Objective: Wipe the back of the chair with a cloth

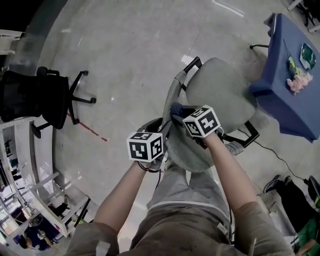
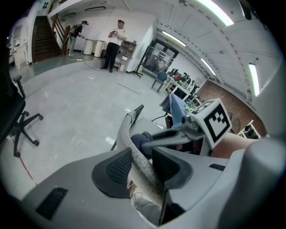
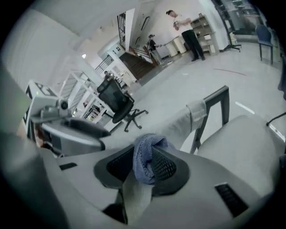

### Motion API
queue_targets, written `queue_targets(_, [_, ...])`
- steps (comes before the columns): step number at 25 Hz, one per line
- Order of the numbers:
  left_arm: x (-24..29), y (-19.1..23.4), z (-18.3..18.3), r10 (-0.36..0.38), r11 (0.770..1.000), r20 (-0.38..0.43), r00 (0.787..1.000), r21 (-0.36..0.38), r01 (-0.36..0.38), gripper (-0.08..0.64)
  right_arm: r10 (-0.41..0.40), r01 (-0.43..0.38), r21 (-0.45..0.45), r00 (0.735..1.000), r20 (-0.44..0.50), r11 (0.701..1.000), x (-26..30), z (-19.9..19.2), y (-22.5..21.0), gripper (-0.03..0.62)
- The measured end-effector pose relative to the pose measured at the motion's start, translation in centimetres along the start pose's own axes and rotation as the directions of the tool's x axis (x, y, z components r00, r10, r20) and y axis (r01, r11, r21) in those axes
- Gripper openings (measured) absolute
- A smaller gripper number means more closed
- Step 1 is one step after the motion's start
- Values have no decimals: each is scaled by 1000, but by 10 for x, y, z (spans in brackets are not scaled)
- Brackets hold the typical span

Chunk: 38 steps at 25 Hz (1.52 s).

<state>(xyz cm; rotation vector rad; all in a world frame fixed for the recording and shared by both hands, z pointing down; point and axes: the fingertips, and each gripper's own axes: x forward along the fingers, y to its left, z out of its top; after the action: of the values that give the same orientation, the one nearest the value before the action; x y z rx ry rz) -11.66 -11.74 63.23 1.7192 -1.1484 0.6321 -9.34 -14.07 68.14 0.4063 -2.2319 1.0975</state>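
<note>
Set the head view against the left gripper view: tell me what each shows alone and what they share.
Only the head view: the person's lap and the left gripper seen from outside, its marker cube facing up.
Only the left gripper view: that gripper's jaws closed on the top edge of the chair back, two people standing far off, a staircase and ceiling lights.
Both: the chair back, the right gripper holding the blue cloth, and the black office chair.
</note>
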Motion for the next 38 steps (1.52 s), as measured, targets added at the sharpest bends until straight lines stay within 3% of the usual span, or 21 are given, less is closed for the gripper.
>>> queue_targets(3, [0,1,1,-5,999,24,1000,-47,6,160,24,-34,60,989,149,998,-10,40,0,126])
queue_targets(5, [-1,2,0,-5,998,34,999,-68,8,160,56,-66,76,990,131,995,-10,33,9,126])
queue_targets(10, [-2,1,0,-2,1000,28,1000,-23,3,160,92,-92,43,996,2,995,-18,-49,35,124])
queue_targets(13, [0,-1,0,-22,1000,18,1000,-12,22,163,104,-105,-3,989,-106,994,-43,-117,44,124])
queue_targets(15, [0,-1,0,-32,999,16,999,-10,33,166,94,-91,23,979,-181,996,-69,-160,37,124])
queue_targets(18, [0,1,0,-37,999,15,999,-9,37,167,21,0,77,962,-271,997,-116,-209,7,126])
queue_targets(21, [1,0,0,-43,999,11,999,-5,43,169,-154,177,33,921,-358,984,-157,-240,-40,126])
queue_targets(23, [1,0,1,-45,999,12,999,-4,45,169,-201,239,63,911,-361,969,-165,-248,-55,127])
queue_targets(26, [0,1,1,-48,999,12,999,-6,48,170,-149,204,136,931,-332,970,-147,-238,-36,126])
queue_targets(29, [0,1,1,-48,999,7,999,-4,48,170,-82,113,82,947,-310,990,-111,-209,5,124])
queue_targets(33, [1,1,1,-49,999,3,999,-12,49,170,5,5,47,978,-209,999,-62,-140,49,123])
queue_targets(38, [0,3,-1,-53,998,-15,998,-33,53,170,6,-4,57,999,-35,998,-36,-45,68,123])
